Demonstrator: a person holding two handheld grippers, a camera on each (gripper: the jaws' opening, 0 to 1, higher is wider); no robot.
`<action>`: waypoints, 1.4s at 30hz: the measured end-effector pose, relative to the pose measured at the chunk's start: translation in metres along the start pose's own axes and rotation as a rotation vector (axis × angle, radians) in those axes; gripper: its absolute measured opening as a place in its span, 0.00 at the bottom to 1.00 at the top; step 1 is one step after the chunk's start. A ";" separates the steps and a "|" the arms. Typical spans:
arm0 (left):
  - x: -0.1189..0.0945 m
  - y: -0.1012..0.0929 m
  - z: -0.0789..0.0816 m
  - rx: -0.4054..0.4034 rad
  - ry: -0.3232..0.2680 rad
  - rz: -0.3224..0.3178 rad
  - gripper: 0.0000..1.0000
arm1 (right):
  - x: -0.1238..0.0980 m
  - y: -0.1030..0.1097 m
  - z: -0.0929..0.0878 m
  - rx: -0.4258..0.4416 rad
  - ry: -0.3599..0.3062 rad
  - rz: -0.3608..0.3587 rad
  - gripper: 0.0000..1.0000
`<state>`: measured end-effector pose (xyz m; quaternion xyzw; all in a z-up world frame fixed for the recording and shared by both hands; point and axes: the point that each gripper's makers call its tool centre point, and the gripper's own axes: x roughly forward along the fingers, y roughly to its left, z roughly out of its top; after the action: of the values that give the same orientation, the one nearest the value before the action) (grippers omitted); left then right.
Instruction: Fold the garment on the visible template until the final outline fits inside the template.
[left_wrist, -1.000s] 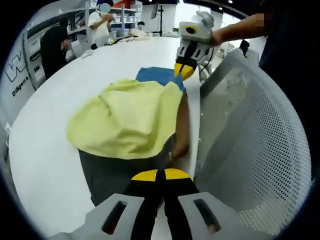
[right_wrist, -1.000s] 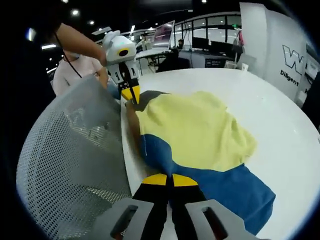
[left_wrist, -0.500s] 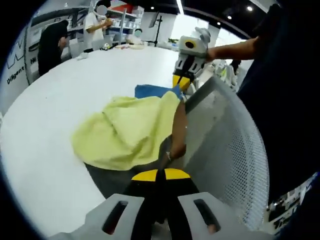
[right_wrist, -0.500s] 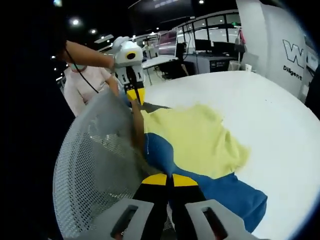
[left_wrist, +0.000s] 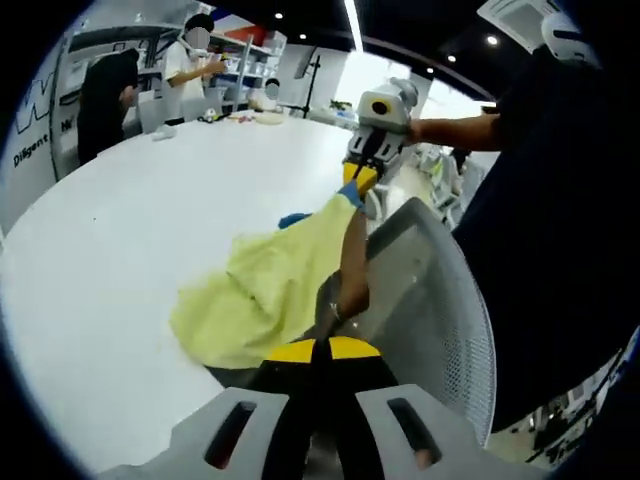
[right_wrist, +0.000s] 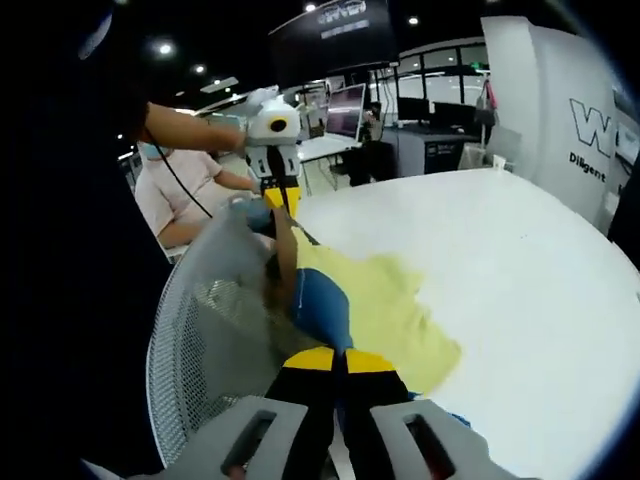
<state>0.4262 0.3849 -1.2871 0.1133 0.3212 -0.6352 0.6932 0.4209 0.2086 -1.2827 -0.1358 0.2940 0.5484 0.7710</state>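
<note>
The garment is yellow with a blue part. One edge is lifted off the white table and pulled taut between both grippers, while the rest trails on the tabletop. My left gripper is shut on the garment's near edge, and in the right gripper view the left gripper rises at the far end. At the blue end my right gripper is shut on the cloth. In the left gripper view the right gripper holds a blue corner high. The yellow cloth sags onto the table.
A grey mesh chair back stands against the table edge right beside the lifted cloth, and its mesh lies left of my jaws. People stand by shelves at the back. A seated person in pink is beyond the chair.
Both grippers have risen and drawn the garment's edge up toward the chair side. The cloth is now stretched between them, and less of it lies spread on the table.
</note>
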 end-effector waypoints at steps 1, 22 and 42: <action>-0.002 0.002 0.006 0.001 -0.015 0.005 0.00 | -0.002 -0.003 0.003 -0.002 -0.004 -0.003 0.00; -0.016 0.070 0.065 -0.151 -0.196 0.134 0.00 | -0.006 -0.084 0.057 0.099 -0.128 -0.179 0.00; 0.009 0.081 0.058 -0.186 -0.203 0.148 0.00 | -0.001 -0.079 0.075 0.126 -0.160 -0.146 0.00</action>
<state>0.5202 0.3589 -1.2682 0.0071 0.2975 -0.5582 0.7745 0.5163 0.2188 -1.2316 -0.0641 0.2548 0.4801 0.8369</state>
